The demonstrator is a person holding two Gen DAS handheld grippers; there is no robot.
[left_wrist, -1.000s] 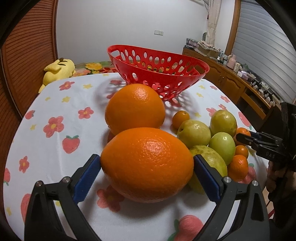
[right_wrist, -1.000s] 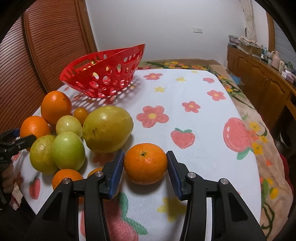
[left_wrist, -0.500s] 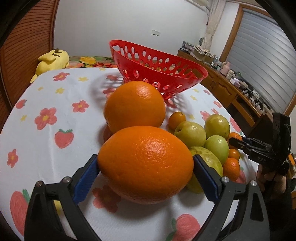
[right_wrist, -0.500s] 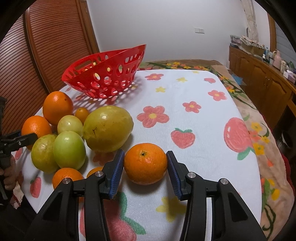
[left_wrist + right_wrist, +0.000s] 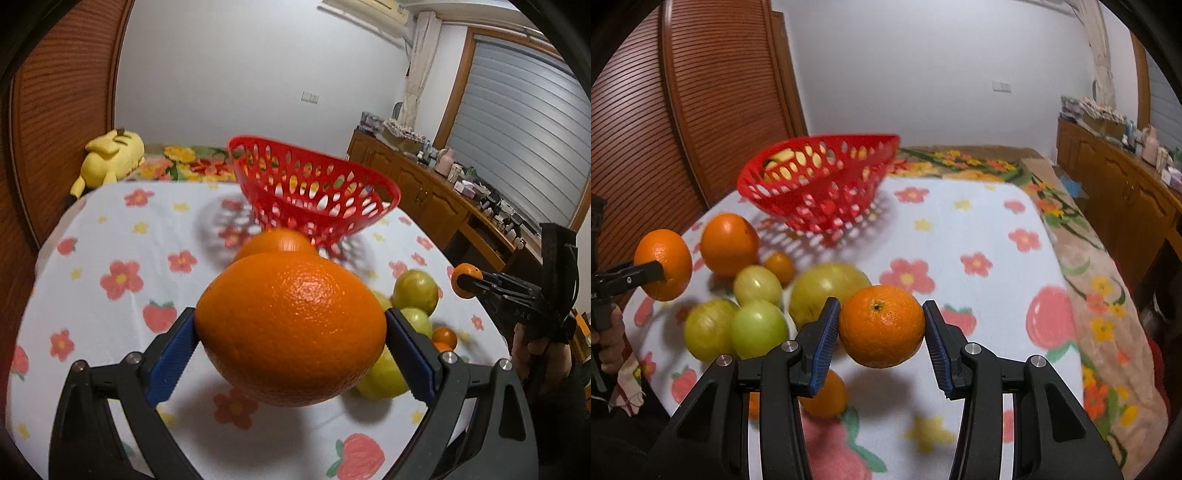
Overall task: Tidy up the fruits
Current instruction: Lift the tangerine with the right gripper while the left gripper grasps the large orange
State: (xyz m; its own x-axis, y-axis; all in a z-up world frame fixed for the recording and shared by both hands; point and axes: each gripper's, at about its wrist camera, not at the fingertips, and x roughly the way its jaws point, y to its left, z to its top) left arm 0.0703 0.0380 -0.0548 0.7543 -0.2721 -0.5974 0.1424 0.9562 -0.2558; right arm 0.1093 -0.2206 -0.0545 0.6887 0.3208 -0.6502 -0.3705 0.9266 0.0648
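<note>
A red perforated basket point(image 5: 820, 184) sits at twelve o'clock on the white tablecloth point(image 5: 979, 229) printed with pink flowers, yellow stars and strawberries. Orange citrus point(image 5: 291, 332) contrasts with yellow-green fruits point(image 5: 757, 328) at nine o'clock.

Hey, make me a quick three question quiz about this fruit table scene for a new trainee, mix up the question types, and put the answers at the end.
1. True or false: the red basket already holds the large orange.
2. What does the right gripper grip? A) green fruit B) small orange C) basket
3. Fill in: the left gripper holds its fruit ____ the floral cloth.

Key: 1 false; 2 B; 3 above
</note>
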